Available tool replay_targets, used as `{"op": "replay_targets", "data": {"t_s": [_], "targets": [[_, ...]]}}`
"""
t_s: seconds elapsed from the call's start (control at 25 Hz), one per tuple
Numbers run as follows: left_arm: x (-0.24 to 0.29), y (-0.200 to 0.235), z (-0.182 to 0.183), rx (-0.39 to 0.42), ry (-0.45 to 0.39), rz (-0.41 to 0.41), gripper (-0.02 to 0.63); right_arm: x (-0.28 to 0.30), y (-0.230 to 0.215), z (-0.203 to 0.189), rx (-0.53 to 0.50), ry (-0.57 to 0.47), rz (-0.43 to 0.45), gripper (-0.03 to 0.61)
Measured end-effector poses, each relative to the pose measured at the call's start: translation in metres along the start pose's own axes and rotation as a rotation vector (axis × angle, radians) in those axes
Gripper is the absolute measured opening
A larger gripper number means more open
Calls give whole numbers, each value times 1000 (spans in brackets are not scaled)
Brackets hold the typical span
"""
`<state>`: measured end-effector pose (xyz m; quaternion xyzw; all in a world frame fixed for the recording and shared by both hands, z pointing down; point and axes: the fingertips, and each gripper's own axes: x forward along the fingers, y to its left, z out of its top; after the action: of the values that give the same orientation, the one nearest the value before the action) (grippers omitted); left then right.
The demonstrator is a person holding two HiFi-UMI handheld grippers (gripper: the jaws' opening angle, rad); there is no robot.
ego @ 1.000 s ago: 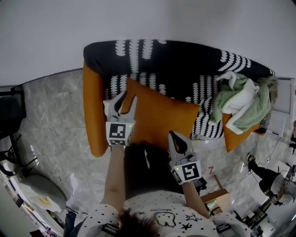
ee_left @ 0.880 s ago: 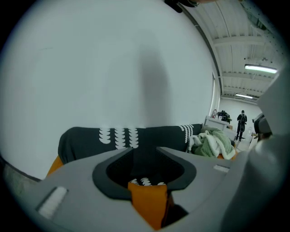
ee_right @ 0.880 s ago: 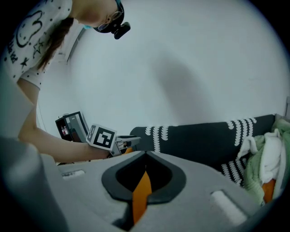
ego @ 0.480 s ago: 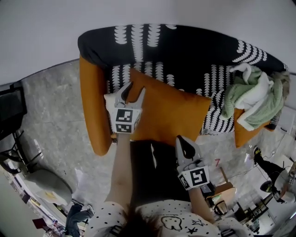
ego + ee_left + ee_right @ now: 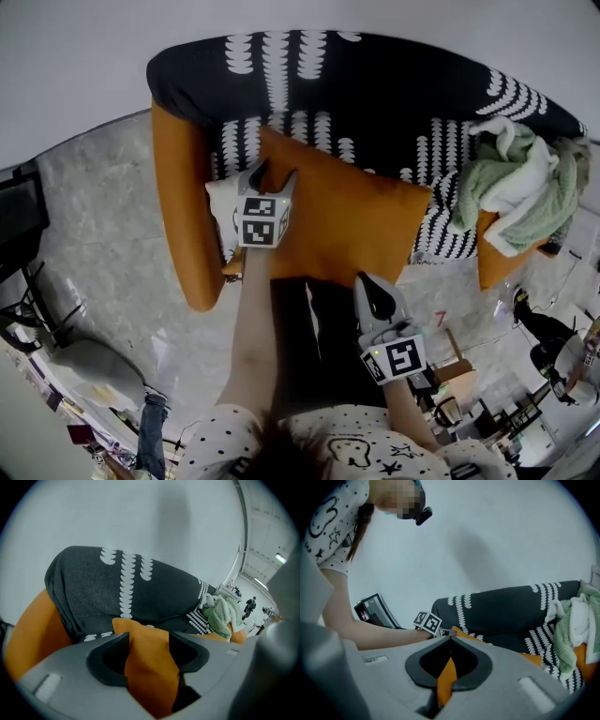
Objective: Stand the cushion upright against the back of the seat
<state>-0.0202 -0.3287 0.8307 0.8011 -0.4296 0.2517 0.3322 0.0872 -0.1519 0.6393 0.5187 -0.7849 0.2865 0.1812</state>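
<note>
An orange cushion (image 5: 347, 220) lies flat on the seat of a black sofa with white patterning (image 5: 375, 94). My left gripper (image 5: 267, 174) is at the cushion's left end. Its jaws have just been opening and now stand wide. The cushion's corner (image 5: 145, 667) sits between them with room on both sides. My right gripper (image 5: 366, 281) is at the cushion's front edge. Its jaws are closed to a slit, and a strip of the orange fabric (image 5: 446, 677) is caught in that slit.
The sofa has an orange armrest (image 5: 178, 216) at the left and another (image 5: 492, 258) at the right. A heap of green and white cloth (image 5: 520, 187) lies on the right end of the seat. The person's black-clad legs (image 5: 300, 337) stand against the sofa front.
My left gripper has come down onto the cushion's left end, and its jaws have spread wider around the corner. My right gripper sank a little at the front edge and stayed closed.
</note>
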Motion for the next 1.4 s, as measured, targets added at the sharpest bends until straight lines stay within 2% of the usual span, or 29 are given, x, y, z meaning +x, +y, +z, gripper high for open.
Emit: {"op": "replay_targets", "data": {"t_s": [0.2,0.32,0.4,0.56,0.68,1.4], "targets": [[13,2,-13,-34,67,6,272,-1,-1,-2,4,4,2,-5],[21,2,-22,-36,90,-10,247,-1,2,-1,6,4,0,-5],[22,2,-24,-44,97,-30,203,0,5,1,5,-1,0,-6],[18,0,-24,-55,82,-63,71,2,6,5,-1,-5,6,-6],[12,-4,-24,-38,60,-70,34,4,8,5,-2,-6,6,-5],[-5,-11,-22,5,-4,-59,17,-1,6,6,-1,-19,-9,-6]]}}
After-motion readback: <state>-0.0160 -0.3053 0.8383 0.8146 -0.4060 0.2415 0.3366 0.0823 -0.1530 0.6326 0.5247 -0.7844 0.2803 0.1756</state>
